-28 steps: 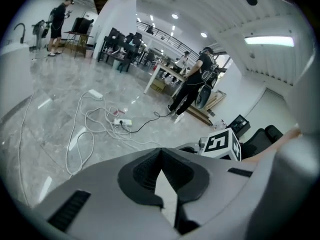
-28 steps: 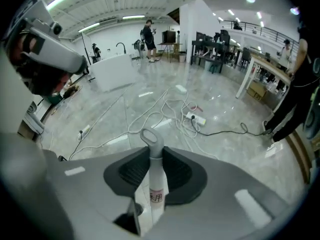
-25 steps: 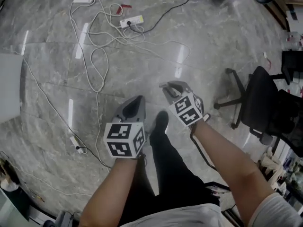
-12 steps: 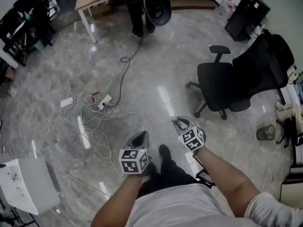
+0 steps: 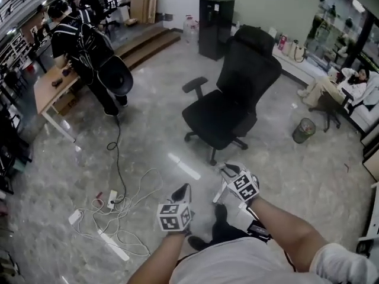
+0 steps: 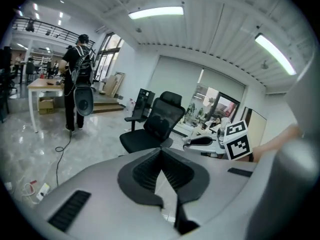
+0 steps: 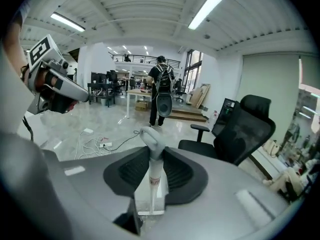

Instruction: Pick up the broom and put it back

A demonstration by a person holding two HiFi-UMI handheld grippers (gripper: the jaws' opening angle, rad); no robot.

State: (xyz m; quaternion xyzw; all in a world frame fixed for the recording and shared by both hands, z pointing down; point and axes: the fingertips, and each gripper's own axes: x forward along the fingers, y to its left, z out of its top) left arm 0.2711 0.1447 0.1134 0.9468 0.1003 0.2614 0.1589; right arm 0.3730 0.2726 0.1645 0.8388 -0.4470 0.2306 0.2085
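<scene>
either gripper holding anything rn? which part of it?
Right gripper holds the broom by its handle, just below the looped end; its jaws have just opened slightly. Left gripper is shut and empty.

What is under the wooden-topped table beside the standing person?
A cardboard box stands under the table. The person covers one end of it; the box's contents cannot be seen.
</scene>
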